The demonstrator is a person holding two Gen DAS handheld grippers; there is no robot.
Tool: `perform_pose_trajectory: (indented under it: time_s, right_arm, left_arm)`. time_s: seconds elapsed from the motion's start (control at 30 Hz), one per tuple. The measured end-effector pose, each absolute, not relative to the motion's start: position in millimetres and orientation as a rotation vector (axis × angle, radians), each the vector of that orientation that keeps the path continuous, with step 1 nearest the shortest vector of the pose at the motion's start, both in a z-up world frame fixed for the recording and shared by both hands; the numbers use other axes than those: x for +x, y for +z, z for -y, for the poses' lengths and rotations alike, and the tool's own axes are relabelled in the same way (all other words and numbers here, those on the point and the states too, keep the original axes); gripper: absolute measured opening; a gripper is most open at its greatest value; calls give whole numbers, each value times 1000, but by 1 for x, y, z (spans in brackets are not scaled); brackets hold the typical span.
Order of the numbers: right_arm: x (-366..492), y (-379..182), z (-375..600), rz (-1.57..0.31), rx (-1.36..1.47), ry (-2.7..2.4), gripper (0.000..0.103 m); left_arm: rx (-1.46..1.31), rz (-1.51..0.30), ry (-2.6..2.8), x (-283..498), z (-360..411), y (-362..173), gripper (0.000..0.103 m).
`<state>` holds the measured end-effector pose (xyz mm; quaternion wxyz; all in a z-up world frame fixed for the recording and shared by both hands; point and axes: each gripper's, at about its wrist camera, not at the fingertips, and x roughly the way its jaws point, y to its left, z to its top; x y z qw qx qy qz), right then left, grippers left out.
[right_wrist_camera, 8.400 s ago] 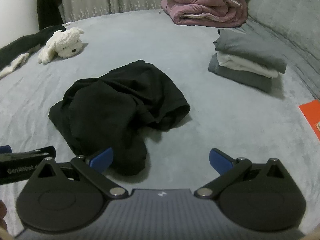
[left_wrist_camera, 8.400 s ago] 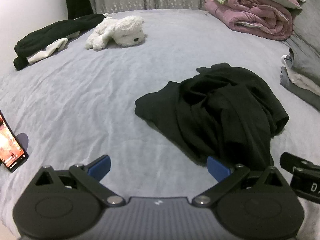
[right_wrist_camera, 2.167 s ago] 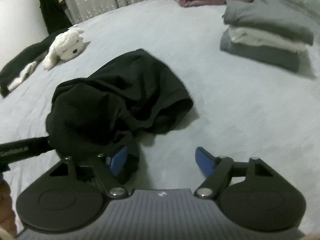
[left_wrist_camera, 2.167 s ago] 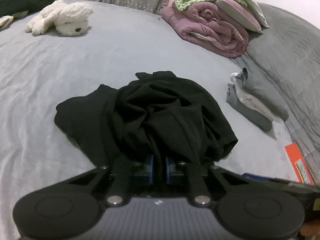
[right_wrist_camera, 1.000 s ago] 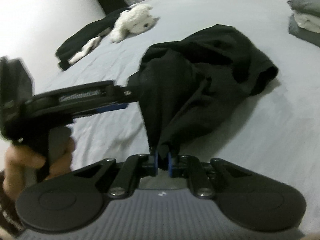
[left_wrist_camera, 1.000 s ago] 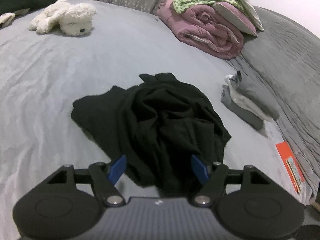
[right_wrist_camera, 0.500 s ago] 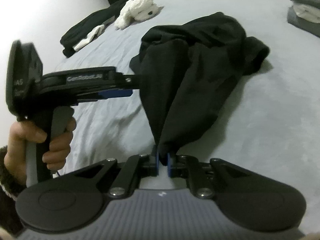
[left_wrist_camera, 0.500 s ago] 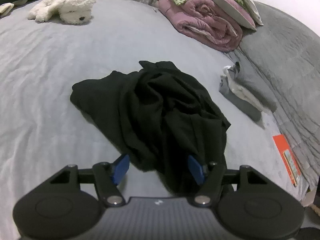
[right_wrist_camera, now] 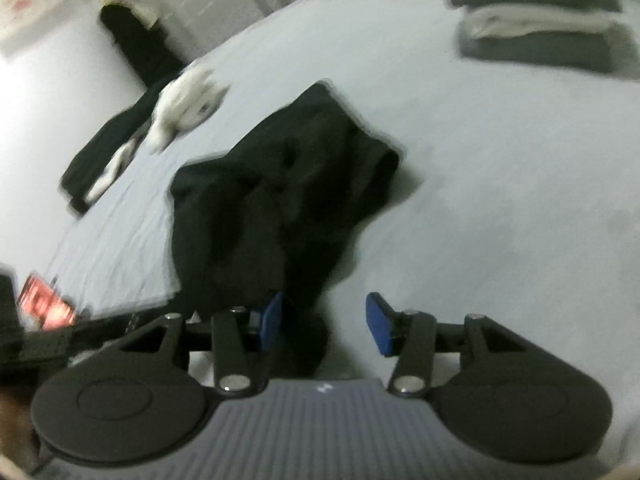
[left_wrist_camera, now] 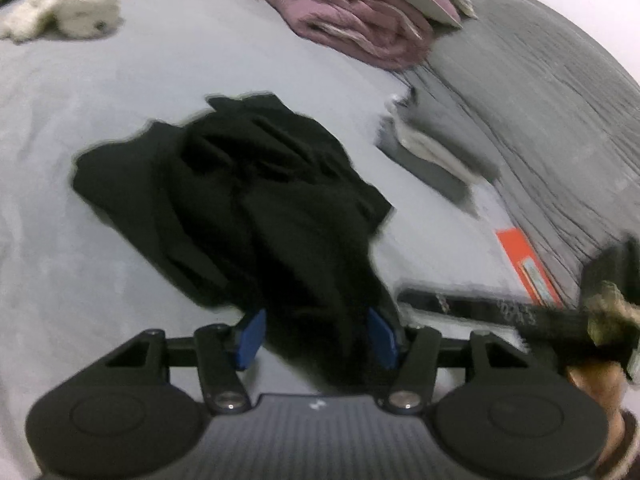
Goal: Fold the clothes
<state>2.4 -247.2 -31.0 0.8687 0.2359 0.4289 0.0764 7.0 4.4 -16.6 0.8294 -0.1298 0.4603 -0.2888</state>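
Clothes-folding looks stuck at the messy part: the black garment (left_wrist_camera: 248,200) lies bunched up on the gray bed (left_wrist_camera: 100,120). Both the left gripper (left_wrist_camera: 316,338) and right gripper (right_wrist_camera: 324,322) are spread wide, holding nothing. Next, each needs an edge to pull flat. No boxes or baskets show.

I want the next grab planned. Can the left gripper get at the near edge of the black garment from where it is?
Probably yes. The left gripper is open, and the near edge of the black garment already lies between its blue fingers. Nothing sits in between; the right gripper is open beside it.
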Motion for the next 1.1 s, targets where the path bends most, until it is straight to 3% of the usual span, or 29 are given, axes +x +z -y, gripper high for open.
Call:
perform_pose_trajectory:
  time_s: [0.27, 0.33, 0.4, 0.5, 0.53, 0.57, 0.6, 0.63, 0.87, 1.1]
  right_arm:
    - [31, -41, 274, -823, 568, 41, 51]
    - [36, -43, 273, -806, 573, 33, 51]
    - [41, -46, 272, -789, 578, 25, 51]
    - [49, -49, 271, -763, 586, 12, 51]
    - [51, -50, 271, -754, 587, 8, 43]
    - [53, -51, 271, -746, 587, 3, 23]
    - [55, -51, 271, -742, 588, 2, 11]
    - [56, -50, 272, -734, 592, -4, 5]
    - [28, -7, 278, -546, 630, -16, 4]
    - [-7, 31, 276, -400, 615, 34, 4]
  left_arm:
    - [-240, -1019, -595, 0, 18, -36, 56]
    - [-231, -1029, -591, -1, 23, -41, 48]
    - [-241, -1038, -576, -3, 24, -45, 28]
    - [-263, -1040, -565, -5, 20, -47, 8]
    - [-273, -1032, -562, -6, 17, -45, 8]
    - [-284, -1023, -559, -6, 14, -43, 6]
    - [-302, -1004, -553, -8, 10, -38, 5]
    - [-322, -969, -544, -11, 3, -31, 5]
    - [-393, -695, -479, -34, -53, 24, 4]
    - [-469, -605, -417, -37, -86, 38, 4]
